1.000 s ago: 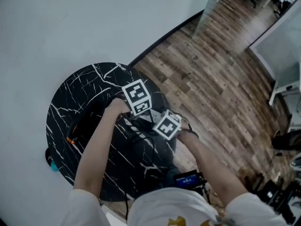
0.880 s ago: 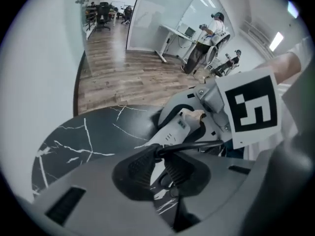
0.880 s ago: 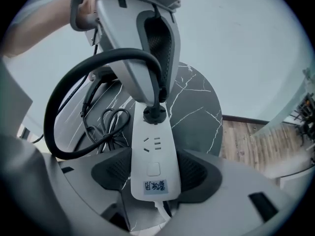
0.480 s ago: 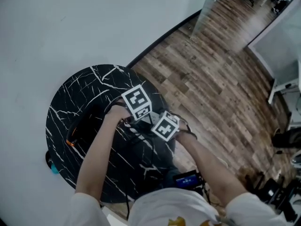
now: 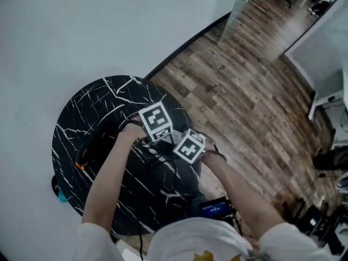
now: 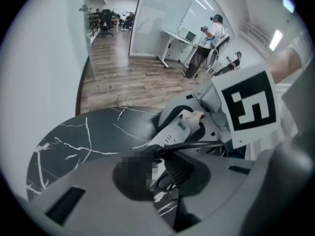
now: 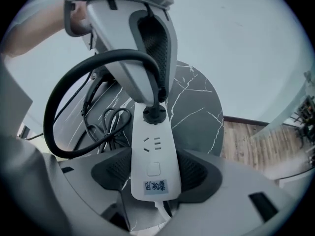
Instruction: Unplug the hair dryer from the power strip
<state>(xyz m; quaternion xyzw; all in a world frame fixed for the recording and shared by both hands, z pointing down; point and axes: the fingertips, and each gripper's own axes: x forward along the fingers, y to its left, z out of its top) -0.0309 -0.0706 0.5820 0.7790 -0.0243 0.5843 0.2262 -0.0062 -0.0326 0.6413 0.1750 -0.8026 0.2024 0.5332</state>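
Left gripper (image 6: 165,163) clamped on the black plug (image 7: 154,115); plug is seated in the far-end socket of the white power strip (image 7: 152,154). Right gripper (image 7: 153,176) grips the strip's near end, one pad on each side (strip lies flat on the black marble table (image 7: 197,102)). Cord (image 7: 59,97) loops left of the right gripper. Dark shape with orange trim (image 5: 87,154) left of the left gripper is probably the hair dryer; it's too dim to confirm.
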